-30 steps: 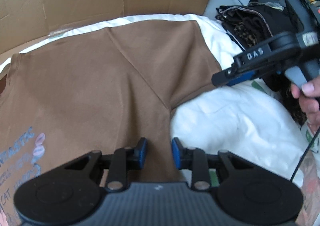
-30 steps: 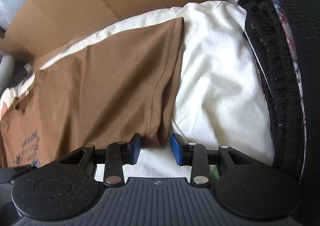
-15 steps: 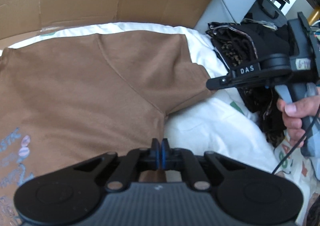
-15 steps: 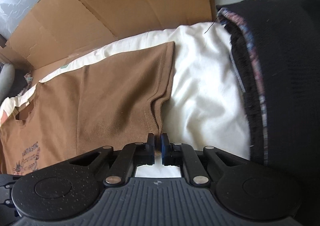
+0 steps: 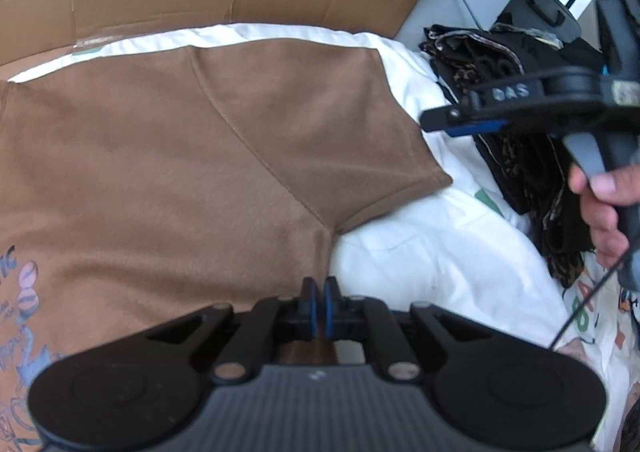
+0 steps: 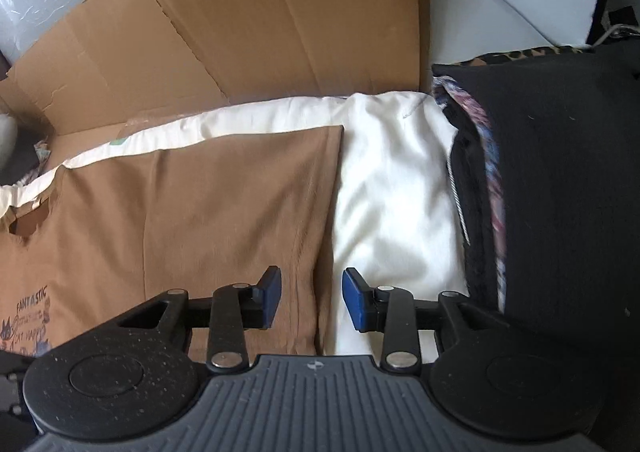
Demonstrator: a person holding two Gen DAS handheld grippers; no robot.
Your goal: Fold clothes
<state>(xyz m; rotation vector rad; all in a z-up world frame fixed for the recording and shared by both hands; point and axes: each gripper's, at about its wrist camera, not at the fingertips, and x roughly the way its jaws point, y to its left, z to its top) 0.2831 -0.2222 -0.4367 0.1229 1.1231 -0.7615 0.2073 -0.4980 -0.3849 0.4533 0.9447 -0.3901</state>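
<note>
A brown T-shirt (image 5: pixel 160 171) with a blue print lies flat on white bedding (image 5: pixel 440 272). My left gripper (image 5: pixel 320 304) is shut on the shirt's side edge, just below the armpit seam. The right sleeve (image 5: pixel 320 111) is spread out to the right. In the left wrist view my right gripper (image 5: pixel 440 123) hovers just past the sleeve's hem, held by a hand (image 5: pixel 604 203). In its own view the right gripper (image 6: pixel 312 296) is open above the sleeve hem of the T-shirt (image 6: pixel 200 211), with nothing held between its fingers.
A cardboard sheet (image 6: pixel 280 31) stands behind the white bedding (image 6: pixel 392 191). A pile of dark clothes (image 6: pixel 560 171) rises on the right, close to the right gripper; it also shows as the dark pile (image 5: pixel 500 63) in the left wrist view.
My left gripper shut on the shirt's side edge and still holds it. The right gripper shut on the sleeve hem, then opened and lifted off; the sleeve now lies flat.
</note>
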